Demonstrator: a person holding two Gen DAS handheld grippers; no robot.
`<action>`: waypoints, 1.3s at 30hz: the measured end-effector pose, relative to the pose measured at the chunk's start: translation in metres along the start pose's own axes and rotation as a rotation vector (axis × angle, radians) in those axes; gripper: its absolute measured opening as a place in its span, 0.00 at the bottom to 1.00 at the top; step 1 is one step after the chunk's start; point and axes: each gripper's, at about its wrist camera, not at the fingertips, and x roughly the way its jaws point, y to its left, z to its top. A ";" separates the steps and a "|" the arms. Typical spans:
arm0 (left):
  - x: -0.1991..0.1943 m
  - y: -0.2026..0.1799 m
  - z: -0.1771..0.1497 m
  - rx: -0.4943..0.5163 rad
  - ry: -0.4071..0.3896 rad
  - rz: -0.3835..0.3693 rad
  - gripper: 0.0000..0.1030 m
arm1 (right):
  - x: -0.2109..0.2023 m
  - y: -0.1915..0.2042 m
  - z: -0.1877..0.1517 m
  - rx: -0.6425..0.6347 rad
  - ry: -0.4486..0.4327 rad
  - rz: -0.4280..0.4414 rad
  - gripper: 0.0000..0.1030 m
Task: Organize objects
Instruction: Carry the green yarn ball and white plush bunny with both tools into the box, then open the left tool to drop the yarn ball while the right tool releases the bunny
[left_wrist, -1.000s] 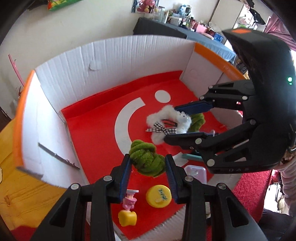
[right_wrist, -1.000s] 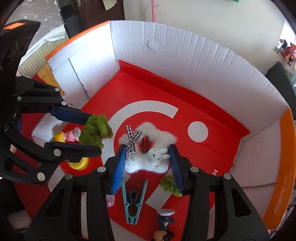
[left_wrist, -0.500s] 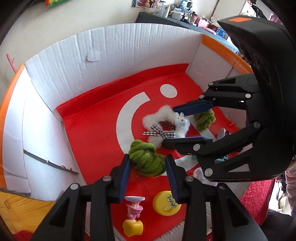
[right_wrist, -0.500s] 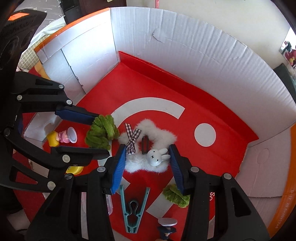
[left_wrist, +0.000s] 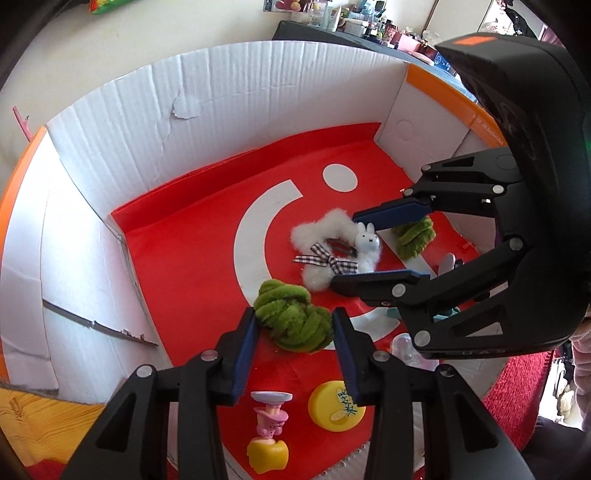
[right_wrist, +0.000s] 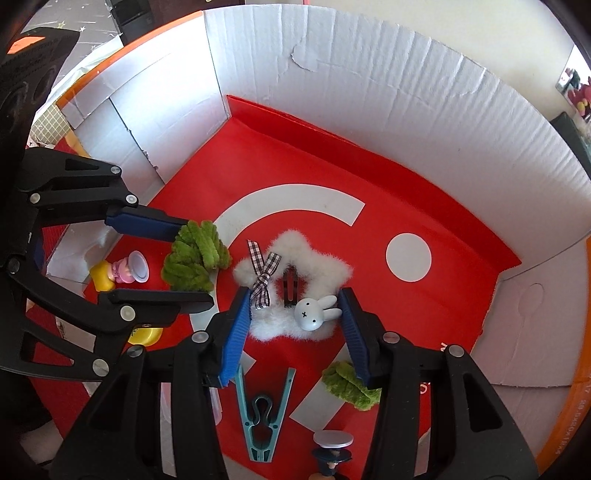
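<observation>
Both grippers sit a little lower into the box than a second ago, each with its fingers easing apart. Left gripper (left_wrist: 293, 326) straddles a green chenille scrunchie (left_wrist: 291, 317); the blue pads flank it closely, and whether they touch its sides cannot be told. Right gripper (right_wrist: 293, 319) brackets a white fluffy star hair clip (right_wrist: 291, 284) bearing a gingham bow (right_wrist: 263, 273) and a small rabbit head (right_wrist: 314, 314), the pads standing just clear of the fur. Both pieces look light, soft and springy; the scrunchie should squash under a pinch across its middle, while the clip's metal core looks the firmer hold. They lie on the red-and-white floor of a white corrugated cardboard box (right_wrist: 369, 81) trimmed in orange, among a teal clothespin (right_wrist: 264, 417), a yellow cap (left_wrist: 336, 406) and a second green scrunchie (right_wrist: 349, 386). Beyond stands a cluttered room.
</observation>
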 end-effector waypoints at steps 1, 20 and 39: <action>0.000 0.000 0.000 0.000 0.000 0.000 0.40 | 0.000 -0.001 0.000 0.001 0.001 0.002 0.47; -0.003 -0.001 0.000 -0.001 -0.002 0.008 0.44 | -0.006 -0.012 0.003 0.006 -0.012 0.005 0.52; -0.016 0.004 0.000 -0.013 -0.020 0.011 0.48 | -0.018 -0.011 0.002 0.017 -0.056 -0.019 0.53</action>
